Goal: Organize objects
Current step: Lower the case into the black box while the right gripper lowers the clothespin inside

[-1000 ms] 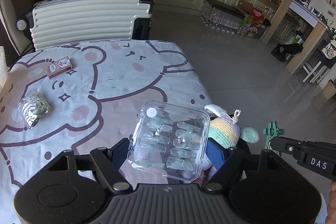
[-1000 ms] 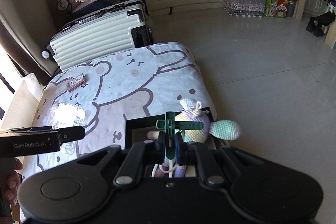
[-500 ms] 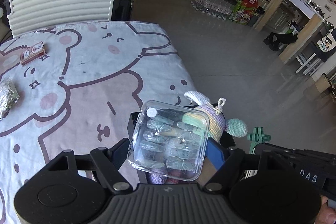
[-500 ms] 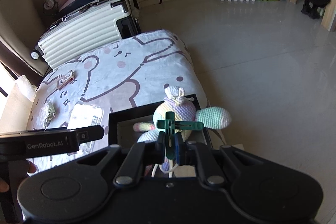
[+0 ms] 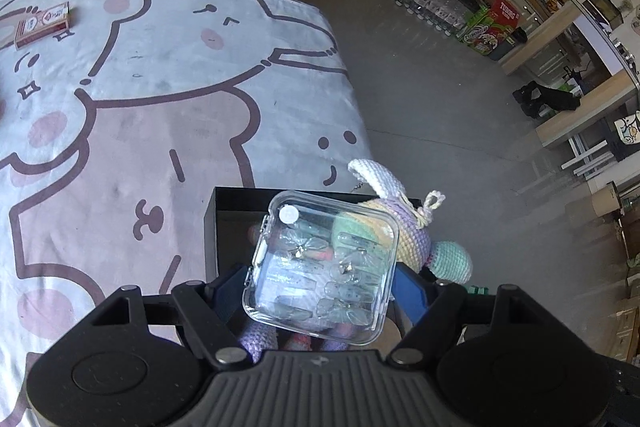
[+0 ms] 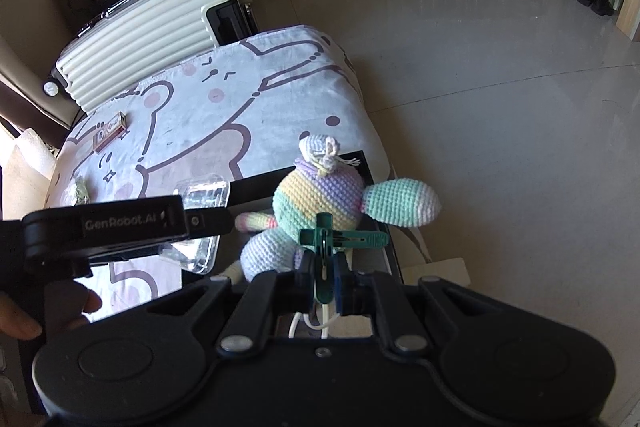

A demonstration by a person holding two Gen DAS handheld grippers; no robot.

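The left tongs (image 5: pixel 320 281) pinch a clear plastic case (image 5: pixel 322 267) by its two sides and hold it above the black box (image 5: pixel 211 227). The box sits at the near right corner of the surface (image 5: pixel 160 99), which is covered by a bear-print cloth. A crocheted toy (image 6: pixel 316 203) lies in the box, with one ear over the right rim. The right tongs (image 6: pixel 323 281) are pressed together on a green clip (image 6: pixel 340 238), held just above the toy. A small red carton (image 5: pixel 42 25) lies at the far left of the surface. A white suitcase (image 6: pixel 148 39) stands beyond the far edge.
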